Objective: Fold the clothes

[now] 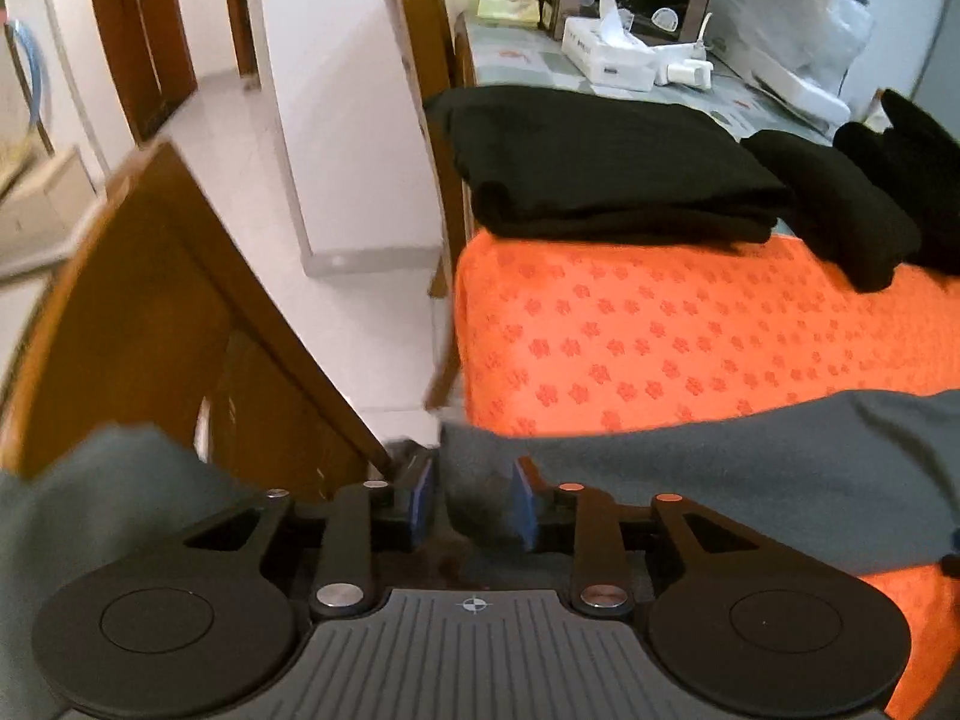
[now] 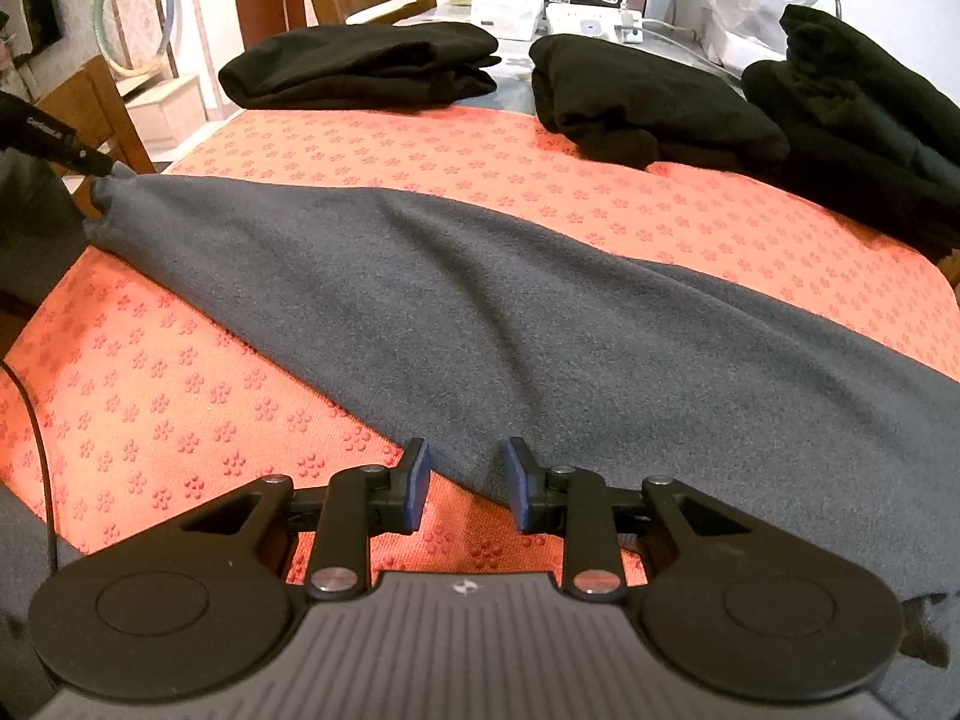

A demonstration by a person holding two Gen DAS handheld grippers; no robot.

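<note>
A grey fleece garment (image 2: 540, 300) lies stretched in a long band across the orange flower-print mat (image 2: 180, 390). Its lower edge runs between the blue pads of my right gripper (image 2: 467, 462), which stand apart and do not press on it. At the far left, the garment's bunched end sits at the tip of my left gripper (image 2: 99, 177). In the left wrist view that grey end (image 1: 720, 468) rests between the pads of the left gripper (image 1: 471, 462), with a dark gap beside the left pad (image 1: 423, 498), so the jaws are open around it.
Three piles of folded black clothes (image 2: 360, 66) (image 2: 648, 96) (image 2: 852, 120) line the mat's far edge. Behind them are a tissue box (image 1: 606, 48) and a power strip. A wooden chair (image 1: 150, 300) stands off the table's left side. A black cable (image 2: 36, 450) crosses the mat's near left.
</note>
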